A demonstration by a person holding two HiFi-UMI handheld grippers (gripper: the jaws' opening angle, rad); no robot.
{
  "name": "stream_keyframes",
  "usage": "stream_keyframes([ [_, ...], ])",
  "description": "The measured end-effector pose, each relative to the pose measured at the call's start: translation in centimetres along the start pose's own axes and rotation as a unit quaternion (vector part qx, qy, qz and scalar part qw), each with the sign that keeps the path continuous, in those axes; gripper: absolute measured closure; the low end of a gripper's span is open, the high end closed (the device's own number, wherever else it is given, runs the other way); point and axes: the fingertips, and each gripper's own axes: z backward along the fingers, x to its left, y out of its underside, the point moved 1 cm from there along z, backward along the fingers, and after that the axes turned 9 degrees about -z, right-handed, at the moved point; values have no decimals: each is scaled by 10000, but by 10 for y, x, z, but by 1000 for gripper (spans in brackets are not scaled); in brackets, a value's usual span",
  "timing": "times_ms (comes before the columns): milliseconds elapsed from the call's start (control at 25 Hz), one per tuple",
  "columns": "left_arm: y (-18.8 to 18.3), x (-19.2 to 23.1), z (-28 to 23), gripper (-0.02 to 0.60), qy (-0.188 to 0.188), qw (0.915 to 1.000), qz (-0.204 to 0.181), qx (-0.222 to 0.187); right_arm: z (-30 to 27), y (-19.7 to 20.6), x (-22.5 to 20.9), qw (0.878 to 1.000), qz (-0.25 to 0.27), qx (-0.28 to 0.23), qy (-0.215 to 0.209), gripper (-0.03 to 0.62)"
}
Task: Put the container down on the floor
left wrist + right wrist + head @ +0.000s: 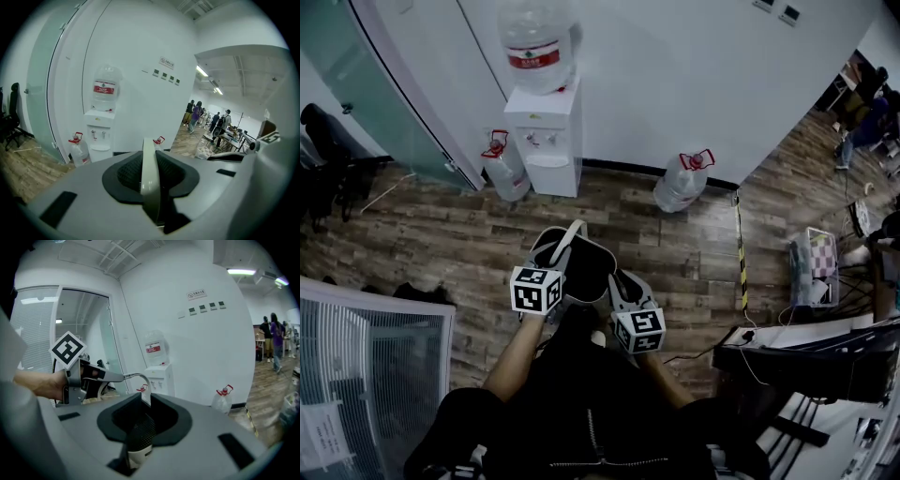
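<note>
Holding the container [581, 264] up off the floor [694, 253], right in front of your body, you depend on two narrow grips. The left claw [150, 187] is clenched on the rim of its dark opening, and the right claw [139, 439] is clamped on the rim opposite. The grey shell looks smooth, so a pad could slide off as you lower it. If one side drops faster, the container will likely tilt and twist free. Letting go before it touches the floor would drop it.
</note>
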Motion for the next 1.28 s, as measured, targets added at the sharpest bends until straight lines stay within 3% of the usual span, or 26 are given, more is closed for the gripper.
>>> stream_keyframes([
  [560, -27, 39, -82, 491, 290, 9992, -81, 262, -82, -46, -39, 9998, 43, 144, 136, 537],
  [1280, -68, 118, -163, 491, 619, 9976, -66, 302, -186, -92, -46, 9983, 225, 404, 355, 537],
])
